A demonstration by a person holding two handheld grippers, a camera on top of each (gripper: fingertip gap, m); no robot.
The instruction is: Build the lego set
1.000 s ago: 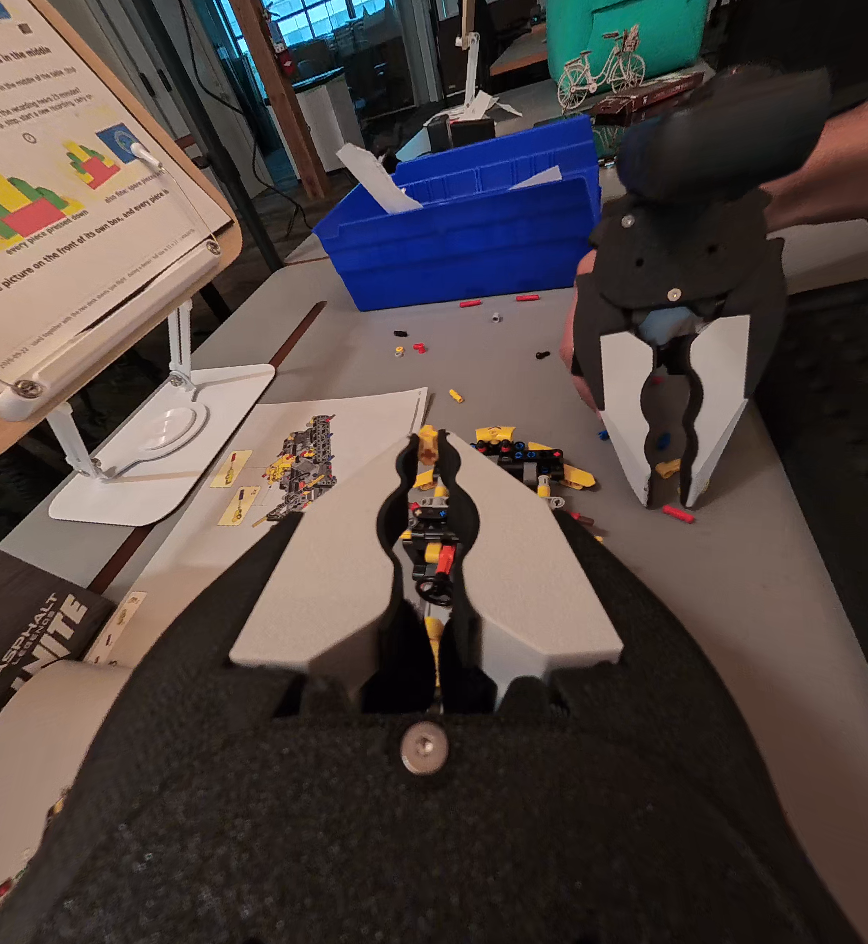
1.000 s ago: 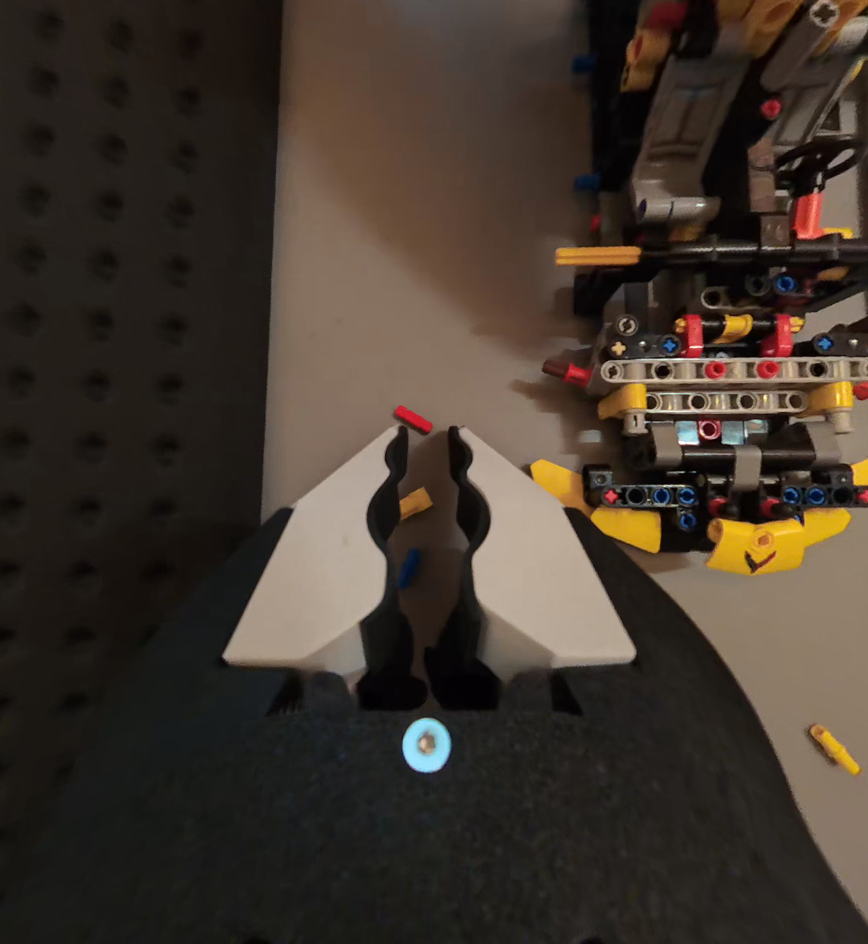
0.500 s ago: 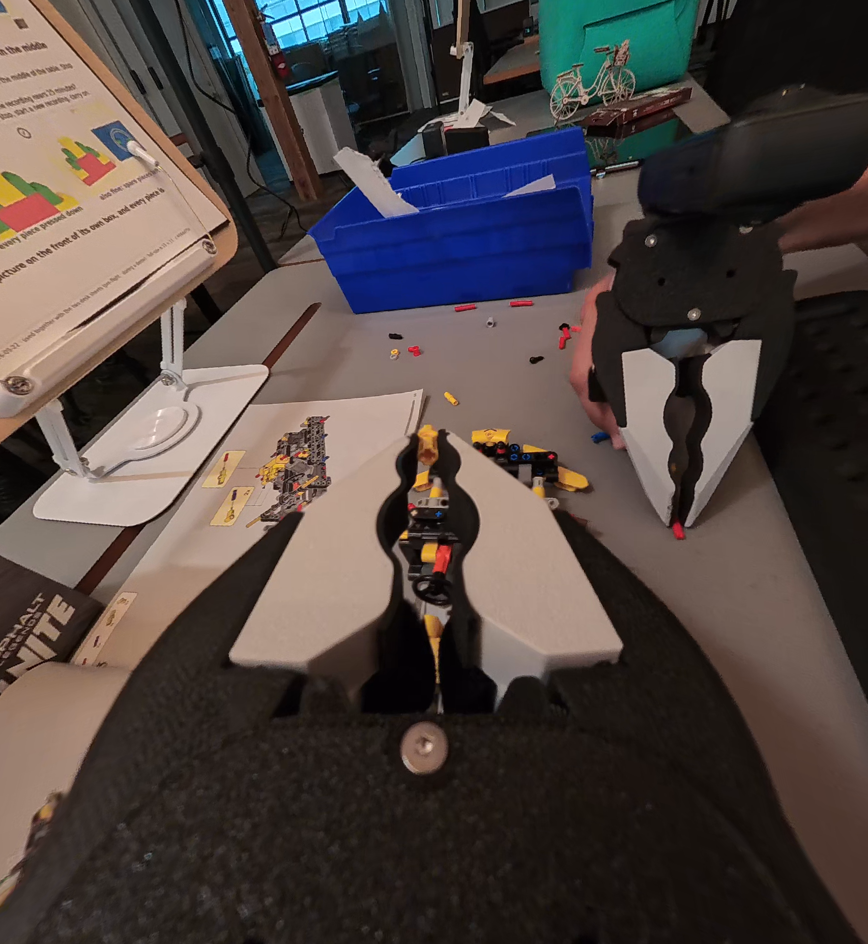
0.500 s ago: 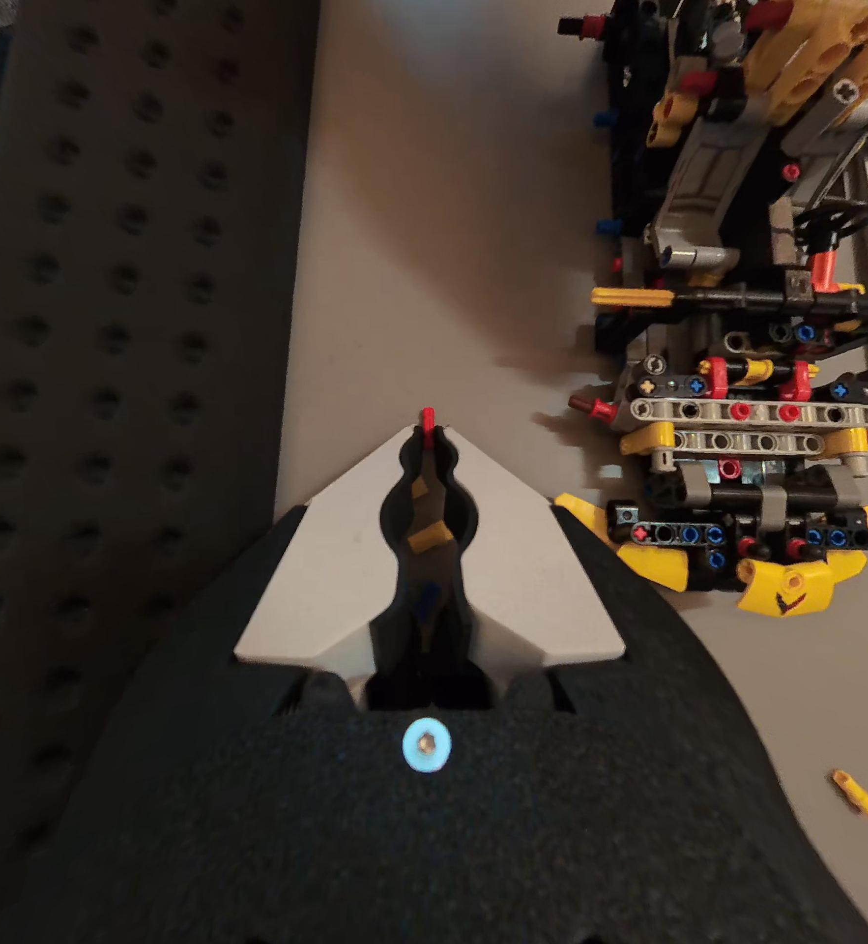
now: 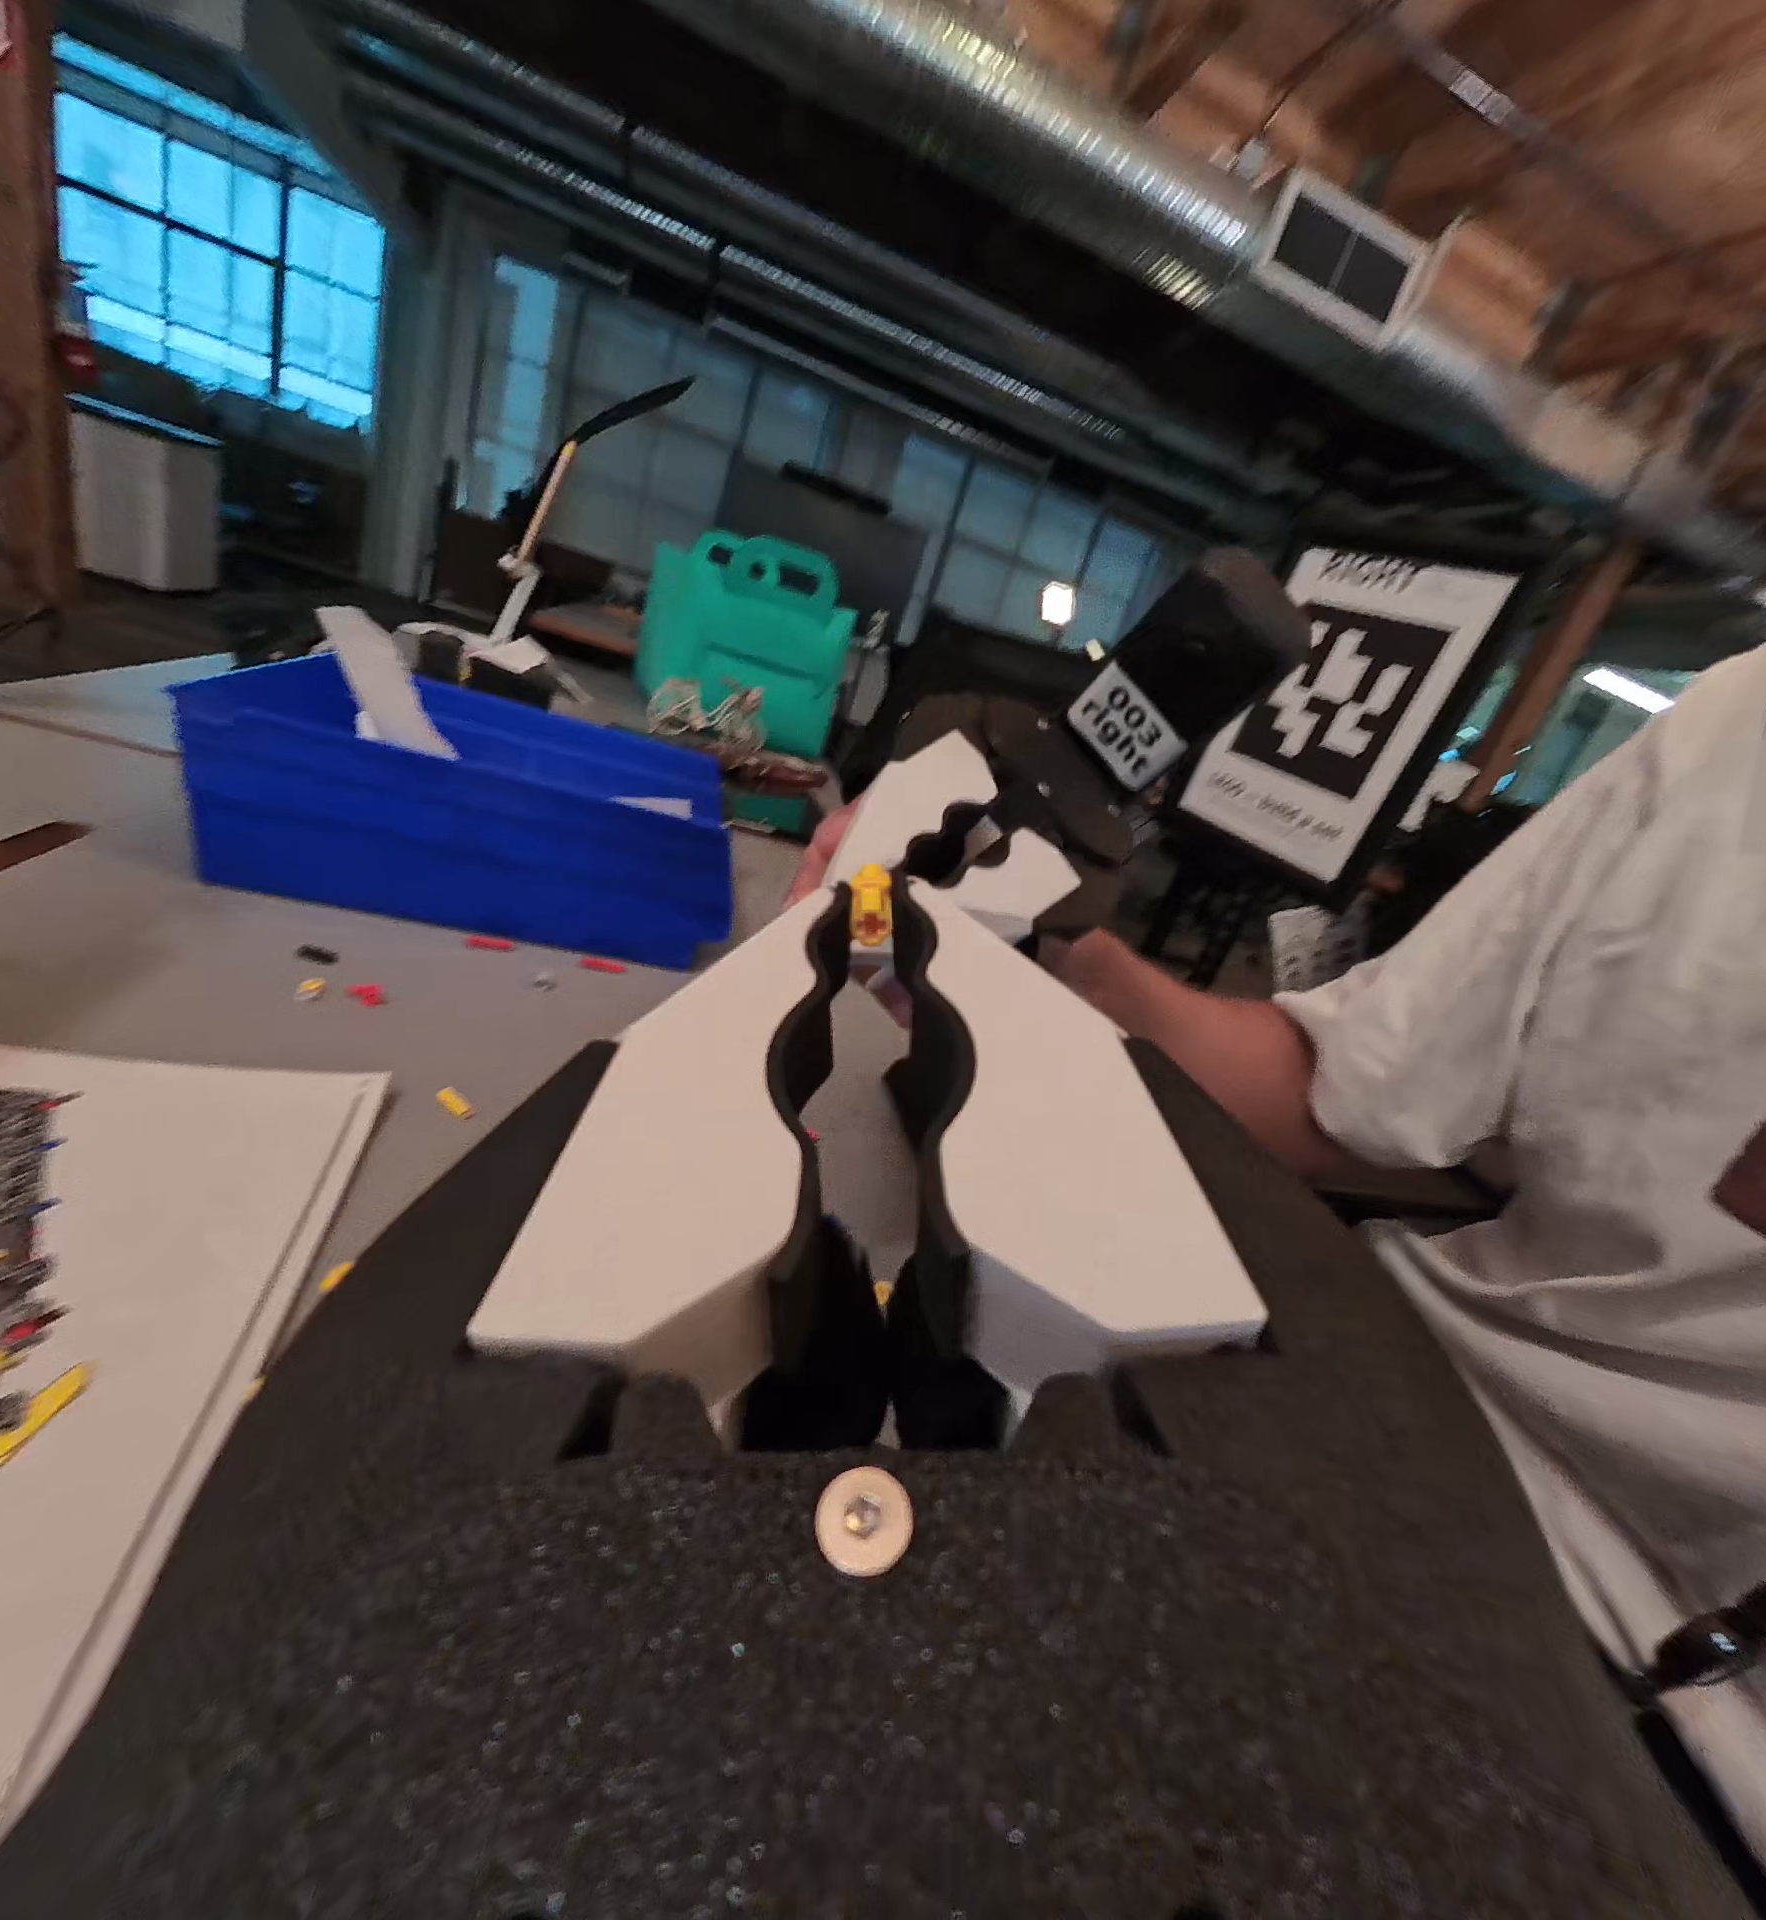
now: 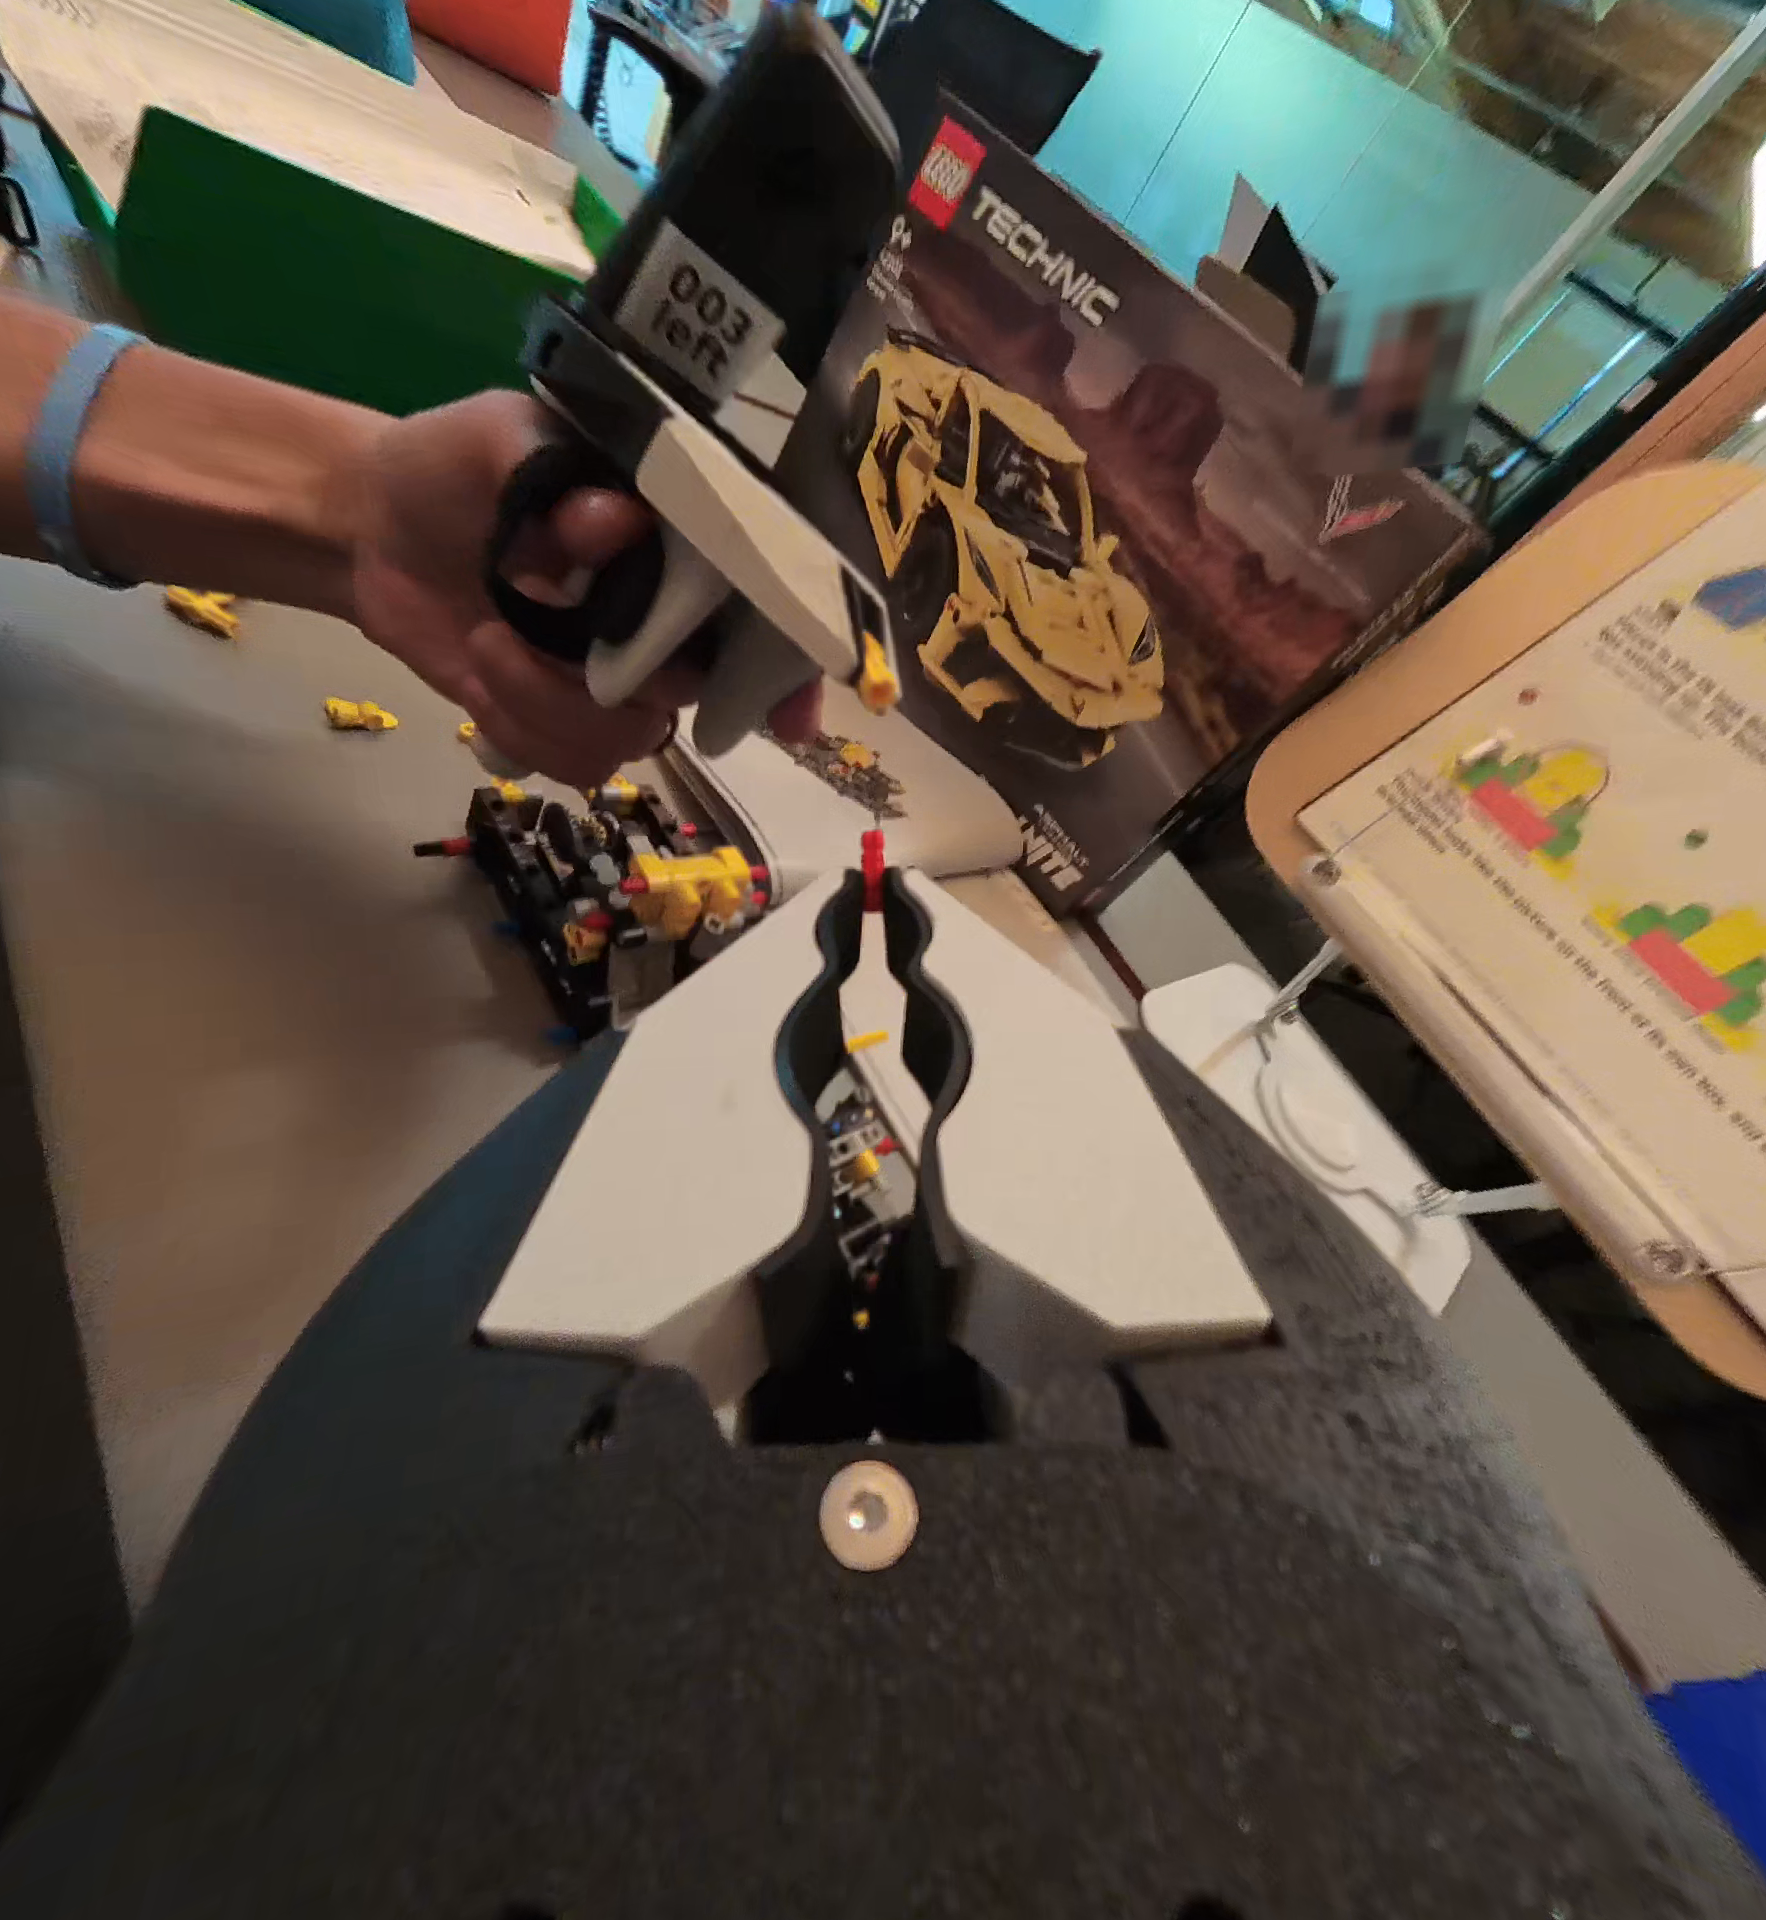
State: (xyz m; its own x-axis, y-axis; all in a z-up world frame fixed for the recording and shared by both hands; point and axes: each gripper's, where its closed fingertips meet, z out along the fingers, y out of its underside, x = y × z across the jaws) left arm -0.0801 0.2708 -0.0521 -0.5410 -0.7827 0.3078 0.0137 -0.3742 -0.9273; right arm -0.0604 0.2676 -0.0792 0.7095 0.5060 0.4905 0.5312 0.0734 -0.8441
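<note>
My left gripper [image 5: 871, 914] is raised off the table and shut on a small yellow connector with a red cross end [image 5: 871, 902]. It also shows in the right wrist view [image 6: 863, 639], held by a hand, with the yellow connector [image 6: 875, 673] at its tip. My right gripper [image 6: 871, 891] is shut on a small red pin [image 6: 871, 864] and points towards the left gripper. In the left wrist view the right gripper [image 5: 910, 860] is just beyond the yellow connector. The partly built black and yellow model [image 6: 609, 894] sits on the grey table [image 6: 235, 935] below.
A blue bin [image 5: 443, 821] stands at the back of the table, with loose small pieces [image 5: 370, 992] in front. The open instruction booklet [image 5: 162, 1195] lies at the left. The set's box [image 6: 1066, 499] and an instruction board on a white stand [image 6: 1637, 883] stand nearby. A person's white shirt [image 5: 1606, 1039] is close on the right. My left and right fingertips are right by each other.
My right gripper shut on the red pin on the table and lifted it. Both grippers rose off the table and turned to face each other, the left still holding the yellow connector.
</note>
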